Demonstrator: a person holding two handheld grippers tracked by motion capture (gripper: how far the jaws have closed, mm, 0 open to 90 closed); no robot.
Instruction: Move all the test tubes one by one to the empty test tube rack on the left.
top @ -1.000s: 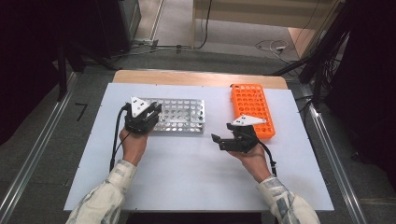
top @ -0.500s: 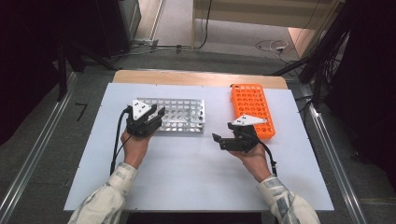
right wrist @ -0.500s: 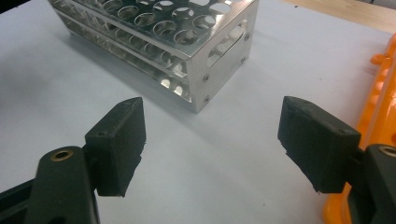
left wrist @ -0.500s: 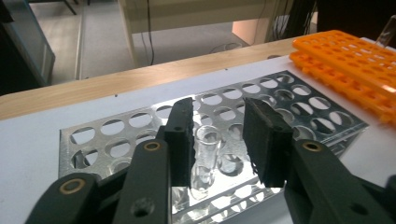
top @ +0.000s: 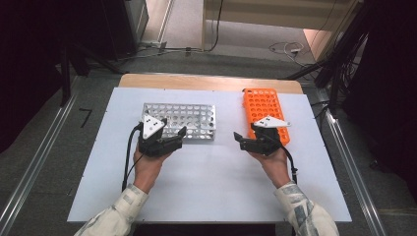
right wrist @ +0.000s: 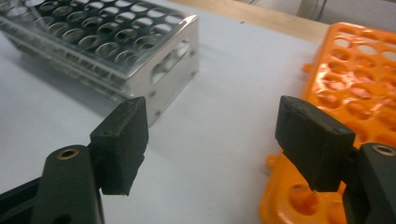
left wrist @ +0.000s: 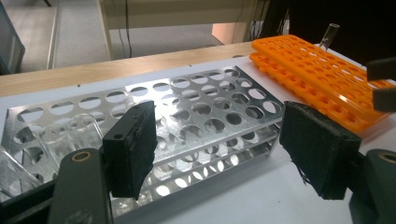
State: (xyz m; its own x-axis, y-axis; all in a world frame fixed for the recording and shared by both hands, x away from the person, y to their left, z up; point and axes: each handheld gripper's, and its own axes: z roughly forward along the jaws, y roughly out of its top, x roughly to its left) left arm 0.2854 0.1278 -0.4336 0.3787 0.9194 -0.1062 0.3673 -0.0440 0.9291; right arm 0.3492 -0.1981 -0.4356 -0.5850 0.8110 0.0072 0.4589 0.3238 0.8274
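A silver metal test-tube rack, patterned with rows of round holes, is seen at the centre of the high view. An orange plastic rack with the same hole pattern is seen at the right of that view. Both are set on a white table top edged by a pale wood strip at the top. The left gripper and right gripper are black, each topped by a grey plate. The sleeves are mottled white and grey.

Glass tubes — cut off, blurred — count unclear
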